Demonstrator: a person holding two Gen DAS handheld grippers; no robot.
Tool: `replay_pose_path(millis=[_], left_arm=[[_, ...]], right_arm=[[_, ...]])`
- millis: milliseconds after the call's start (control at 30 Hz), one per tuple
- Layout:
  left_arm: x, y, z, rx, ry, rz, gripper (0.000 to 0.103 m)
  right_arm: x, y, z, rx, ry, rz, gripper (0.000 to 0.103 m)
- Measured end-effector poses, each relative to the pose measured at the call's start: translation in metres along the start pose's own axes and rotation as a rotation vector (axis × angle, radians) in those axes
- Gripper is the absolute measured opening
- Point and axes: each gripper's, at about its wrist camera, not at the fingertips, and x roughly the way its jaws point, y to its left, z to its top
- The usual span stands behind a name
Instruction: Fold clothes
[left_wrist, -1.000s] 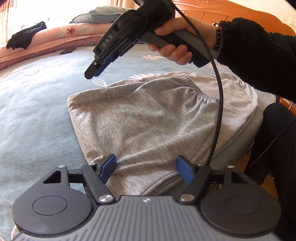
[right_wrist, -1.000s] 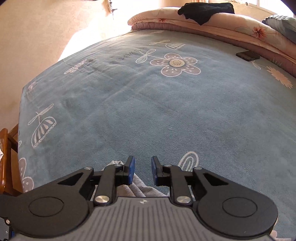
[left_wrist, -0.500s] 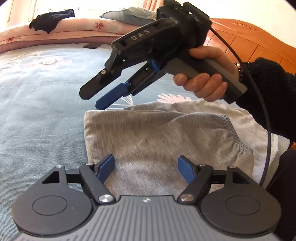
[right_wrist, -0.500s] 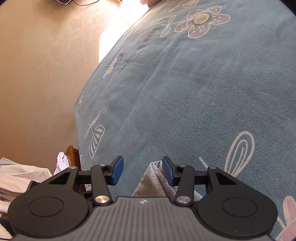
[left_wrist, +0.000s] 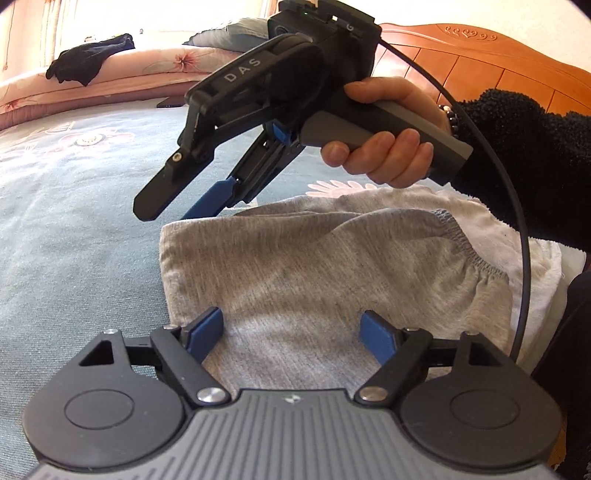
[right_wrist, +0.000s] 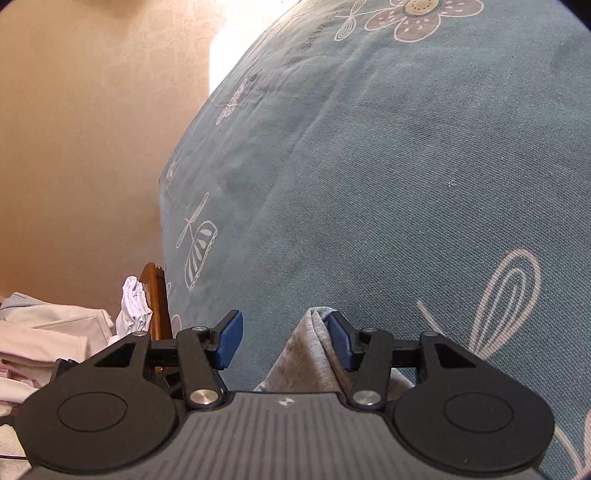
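On the left, our left tool (left_wrist: 291, 334) hangs over the near edge of the grey garment (left_wrist: 317, 273), jaws apart and opening; cloth lies under the gap but neither pad presses it. The garment lies folded on the blue bed (left_wrist: 74, 221), its elastic hem toward the right, with a white piece (left_wrist: 543, 258) just beneath that end.

Further right, our right tool (left_wrist: 177, 203) is held in the person's hand (left_wrist: 384, 147) above the garment's far corner. Its jaws are also apart and opening. In the right wrist view a fold of the grey cloth (right_wrist: 314, 354) rises between the pads and touches the right pad (right_wrist: 340, 343), while the left pad stands clear of it, so we judge nothing is clamped.

We read this as the release after a fold. To do it well, we let both tools open fully before lifting, so no cloth is dragged and the layers stay square. Then we lift straight up. The loose fold leaning on the right pad is the 1 spot that could snag.
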Motion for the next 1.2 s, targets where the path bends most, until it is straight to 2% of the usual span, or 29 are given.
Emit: replay_pose_path(millis=[33, 133, 233, 333, 400, 533, 600, 733, 867, 1033, 1200], left_arm=[[0.0, 0.0, 0.0, -0.002, -0.002, -0.001, 0.081], [0.002, -0.001, -0.001, -0.005, -0.008, -0.004, 0.082], [-0.001, 0.0, -0.002, -0.012, -0.015, -0.009, 0.083], [-0.001, -0.002, -0.003, -0.019, -0.02, -0.01, 0.083], [-0.001, -0.002, -0.003, -0.019, -0.026, -0.01, 0.084], [-0.002, -0.006, -0.004, -0.014, -0.037, -0.001, 0.085], [-0.007, -0.009, -0.001, -0.028, -0.033, 0.006, 0.085], [-0.036, -0.015, 0.0, -0.022, -0.096, -0.029, 0.086], [-0.052, -0.034, -0.001, 0.054, -0.114, 0.042, 0.089], [-0.057, -0.046, -0.003, 0.037, -0.086, 0.067, 0.089], [-0.065, -0.059, -0.006, 0.039, -0.065, 0.082, 0.089]], right_arm=[[0.0, 0.001, 0.001, 0.003, 0.002, 0.011, 0.057], [0.004, 0.001, 0.005, 0.014, 0.026, 0.029, 0.067], [0.017, -0.002, 0.012, 0.045, 0.02, 0.017, 0.067], [0.012, -0.005, 0.018, 0.072, -0.093, 0.037, 0.067], [0.004, -0.007, 0.022, 0.112, -0.121, 0.058, 0.067], [-0.028, 0.016, 0.008, 0.043, -0.137, -0.055, 0.067], [-0.051, 0.027, -0.008, 0.024, -0.153, -0.111, 0.067], [-0.117, 0.045, -0.066, 0.025, -0.272, -0.214, 0.067], [-0.163, 0.041, -0.135, 0.079, -0.401, -0.303, 0.074], [-0.155, 0.003, -0.22, 0.275, -0.484, -0.36, 0.075], [-0.129, -0.012, -0.27, 0.408, -0.567, -0.273, 0.08]])
